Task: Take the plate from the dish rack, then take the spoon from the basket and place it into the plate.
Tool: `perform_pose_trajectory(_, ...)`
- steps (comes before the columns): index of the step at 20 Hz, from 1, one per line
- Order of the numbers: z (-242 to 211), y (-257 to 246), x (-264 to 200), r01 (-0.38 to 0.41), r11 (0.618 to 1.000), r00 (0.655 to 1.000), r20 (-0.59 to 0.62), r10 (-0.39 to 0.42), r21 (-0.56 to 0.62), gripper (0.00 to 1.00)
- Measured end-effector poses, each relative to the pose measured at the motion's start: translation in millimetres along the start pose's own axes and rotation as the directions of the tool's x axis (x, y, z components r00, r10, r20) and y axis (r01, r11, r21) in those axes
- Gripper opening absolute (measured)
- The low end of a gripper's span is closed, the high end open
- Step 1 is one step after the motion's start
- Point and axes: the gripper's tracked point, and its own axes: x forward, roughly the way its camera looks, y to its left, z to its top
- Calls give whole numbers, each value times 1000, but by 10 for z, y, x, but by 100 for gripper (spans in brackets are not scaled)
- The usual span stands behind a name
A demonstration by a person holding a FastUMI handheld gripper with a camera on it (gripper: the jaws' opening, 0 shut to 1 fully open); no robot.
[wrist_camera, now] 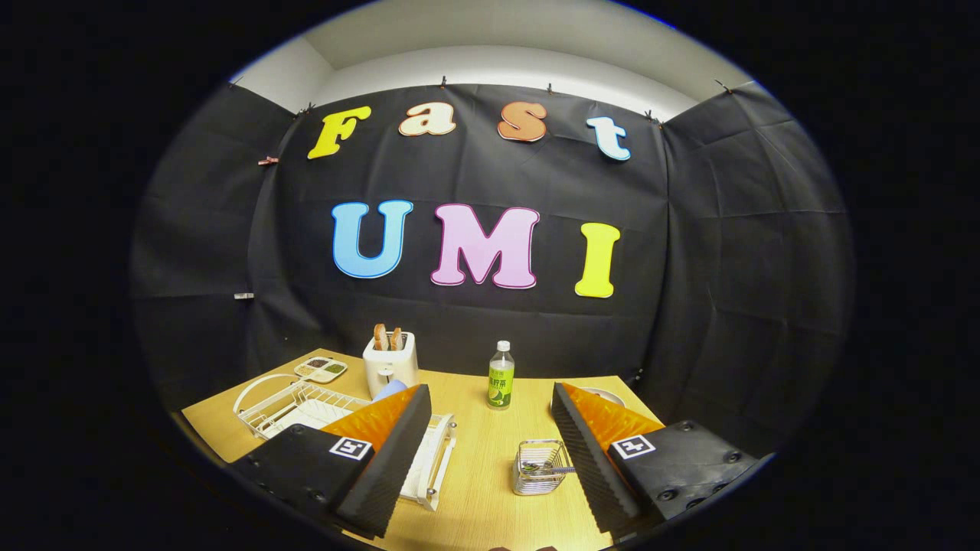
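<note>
My gripper (490,392) is open and held above the near part of the wooden table (475,490), with nothing between its fingers. The white wire dish rack (285,405) stands at the left, partly hidden behind the left finger (387,451). A white flat shape (310,417) lies inside it; I cannot tell if it is the plate. A small wire basket (540,468) stands just inside the right finger (589,451). A spoon handle (551,468) pokes out of it.
A white toaster (390,363) with bread slices stands beyond the rack, with a blue object (392,389) at its foot. A green-labelled bottle (501,376) stands beyond the fingers. A small divided tray (321,370) is at the far left. A white round rim (606,396) peeks from behind the right finger.
</note>
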Motion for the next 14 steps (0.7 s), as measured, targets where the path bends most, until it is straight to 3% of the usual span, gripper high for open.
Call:
perform_pose_trajectory(8,24,127,212,-20,1000,999,-31,20,-11,97)
perform_pose_trajectory(14,46,662,760,-83,996,988,-131,78,-37,97)
